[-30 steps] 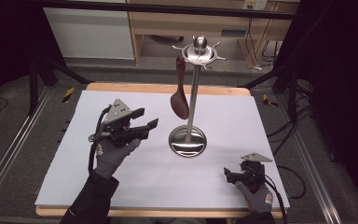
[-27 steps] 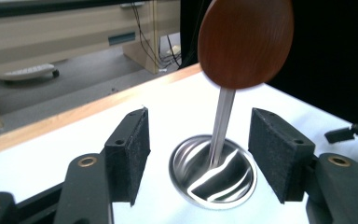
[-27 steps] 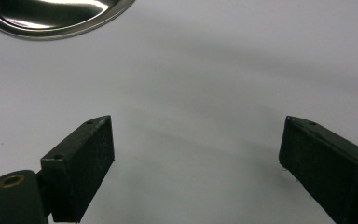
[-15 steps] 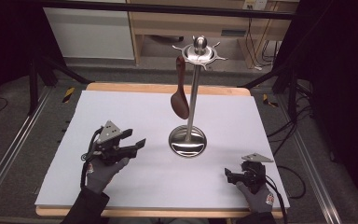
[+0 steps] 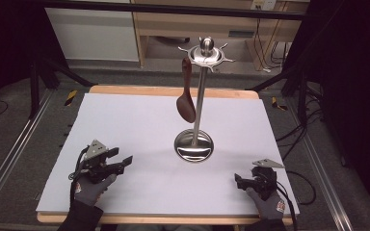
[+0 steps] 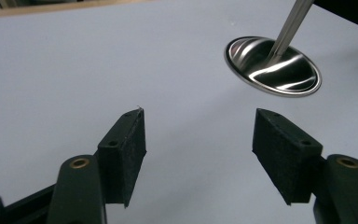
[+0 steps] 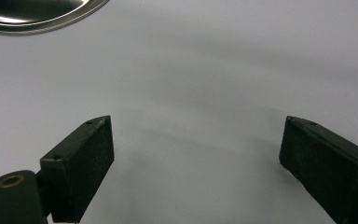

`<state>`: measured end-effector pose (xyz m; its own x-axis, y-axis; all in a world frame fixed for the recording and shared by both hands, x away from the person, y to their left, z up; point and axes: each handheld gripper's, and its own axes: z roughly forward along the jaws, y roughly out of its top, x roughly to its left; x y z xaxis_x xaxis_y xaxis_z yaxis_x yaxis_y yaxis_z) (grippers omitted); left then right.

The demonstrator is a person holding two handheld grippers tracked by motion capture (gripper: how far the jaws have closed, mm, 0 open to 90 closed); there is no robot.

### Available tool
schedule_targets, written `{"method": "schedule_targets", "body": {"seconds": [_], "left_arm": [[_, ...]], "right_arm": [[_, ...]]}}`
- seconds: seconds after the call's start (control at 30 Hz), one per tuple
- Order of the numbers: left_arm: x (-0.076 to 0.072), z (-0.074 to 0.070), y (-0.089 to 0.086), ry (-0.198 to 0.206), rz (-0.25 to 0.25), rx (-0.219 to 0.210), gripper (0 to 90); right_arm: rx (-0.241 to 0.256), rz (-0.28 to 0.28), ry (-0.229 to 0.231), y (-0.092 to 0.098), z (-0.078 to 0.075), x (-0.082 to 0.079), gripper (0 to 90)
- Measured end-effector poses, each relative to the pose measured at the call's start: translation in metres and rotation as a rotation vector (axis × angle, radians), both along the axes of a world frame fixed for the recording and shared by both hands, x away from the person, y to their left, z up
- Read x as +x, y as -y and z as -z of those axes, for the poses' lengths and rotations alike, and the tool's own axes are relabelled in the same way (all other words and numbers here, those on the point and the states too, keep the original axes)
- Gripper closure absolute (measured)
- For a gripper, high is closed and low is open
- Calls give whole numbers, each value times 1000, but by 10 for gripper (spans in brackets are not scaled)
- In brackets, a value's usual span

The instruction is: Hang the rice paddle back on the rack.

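A steel utensil stand point(image 5: 198, 96) rises from a round base point(image 5: 193, 146) in the middle of the white table cover point(image 5: 139, 120). A brown wooden spoon point(image 5: 186, 94) hangs from a hook on the stand's top ring, bowl down. My left gripper point(image 5: 124, 162) rests low at the front left, open and empty, its jaws pointing toward the base point(image 6: 272, 65). My right gripper point(image 5: 238, 182) lies at the front right, open and empty, jaws pointing left; the base's edge point(image 7: 42, 14) lies beyond them.
The wooden table edge point(image 5: 173, 90) frames the white cover. Behind it stand a light wood cabinet point(image 5: 192, 24) and black frame legs point(image 5: 36, 72). Cables point(image 5: 298, 130) trail on the floor at the right.
My left gripper has drawn back toward the front left edge and lowered onto the table. The right gripper has stayed in place.
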<state>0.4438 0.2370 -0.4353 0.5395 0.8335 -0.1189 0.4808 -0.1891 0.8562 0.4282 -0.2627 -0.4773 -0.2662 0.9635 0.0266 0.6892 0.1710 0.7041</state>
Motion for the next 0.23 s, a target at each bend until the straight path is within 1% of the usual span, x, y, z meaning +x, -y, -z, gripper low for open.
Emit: {"method": "schedule_targets", "body": {"seconds": [0.03,0.07,0.1,0.13,0.17,0.2,0.23], "left_arm": [[0,5,-3,-8,-9,3,339],[0,11,-7,-29,-23,35,339],[0,11,-7,-29,-23,35,339],[-1,17,-13,-32,-51,50,339],[-1,17,-13,-32,-51,50,339],[1,20,-19,-44,-71,55,338],[1,20,-19,-44,-71,55,336]], "right_arm": [[3,-1,1,0,0,0,104],[8,3,-1,0,0,0,104],[8,3,-1,0,0,0,104],[6,4,-7,-1,1,0,104],[6,4,-7,-1,1,0,104],[-4,-4,-5,-1,1,1,104],[-4,-4,-5,-1,1,1,104]]}}
